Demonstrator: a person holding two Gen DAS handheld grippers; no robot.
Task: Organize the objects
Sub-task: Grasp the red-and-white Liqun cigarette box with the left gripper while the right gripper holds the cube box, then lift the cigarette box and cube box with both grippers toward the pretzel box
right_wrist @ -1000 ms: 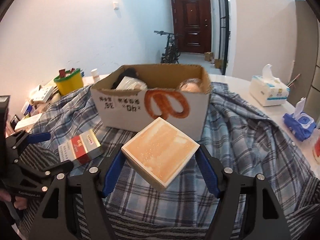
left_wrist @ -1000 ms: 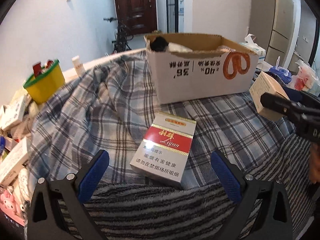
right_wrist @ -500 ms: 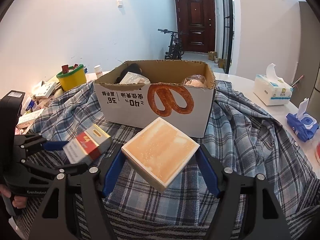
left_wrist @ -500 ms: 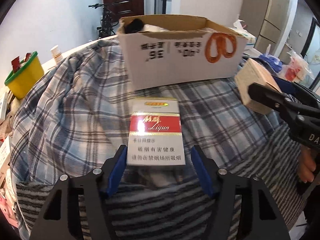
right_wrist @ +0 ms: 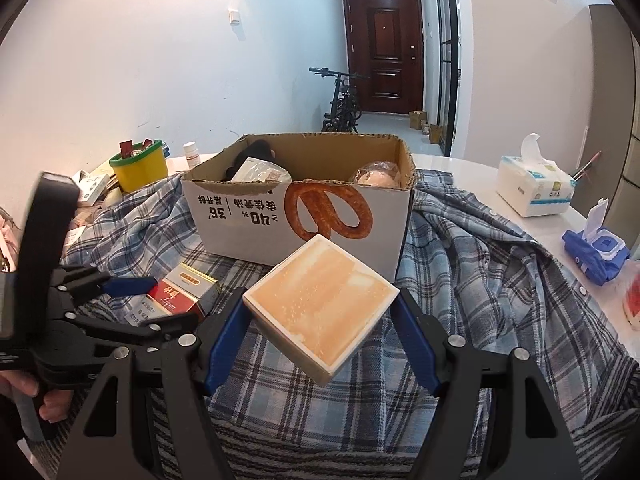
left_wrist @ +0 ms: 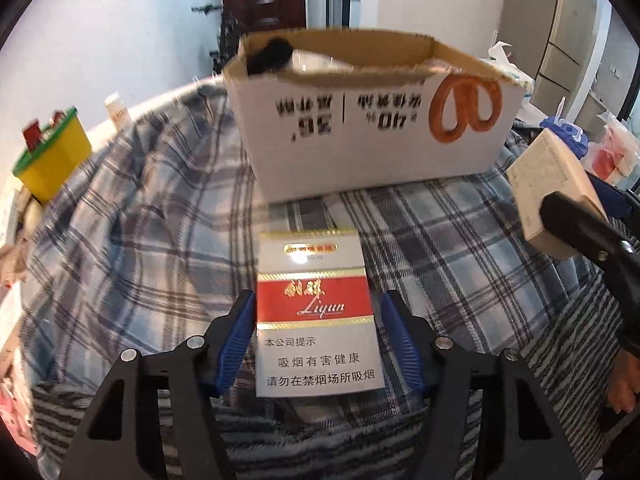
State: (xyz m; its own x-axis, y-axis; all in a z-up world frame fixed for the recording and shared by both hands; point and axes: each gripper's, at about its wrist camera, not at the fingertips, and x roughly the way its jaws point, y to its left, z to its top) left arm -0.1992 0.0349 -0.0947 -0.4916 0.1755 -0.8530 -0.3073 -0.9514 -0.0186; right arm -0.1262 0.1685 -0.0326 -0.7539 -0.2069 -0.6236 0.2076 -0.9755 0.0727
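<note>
My left gripper [left_wrist: 316,340] is shut on a red and white cigarette pack [left_wrist: 316,316] and holds it above the plaid cloth. The pack also shows in the right wrist view [right_wrist: 176,294]. My right gripper [right_wrist: 320,332] is shut on a square white box with an orange top [right_wrist: 322,306], held tilted in front of the cardboard box; it also shows in the left wrist view [left_wrist: 552,184]. The open cardboard box with a pretzel print [right_wrist: 304,216] stands just beyond both grippers [left_wrist: 360,136] and holds several items.
A blue plaid shirt [right_wrist: 472,264] and a striped cloth [right_wrist: 328,456] cover the table. A yellow tub with a green rim [right_wrist: 140,166] and small packets lie at the left. A tissue pack [right_wrist: 532,188] and blue wipes [right_wrist: 596,250] sit at the right.
My left gripper closed on the cigarette pack and lifted it off the cloth toward the cardboard box. My right gripper kept hold of the orange-topped box and moved slightly closer to the cardboard box.
</note>
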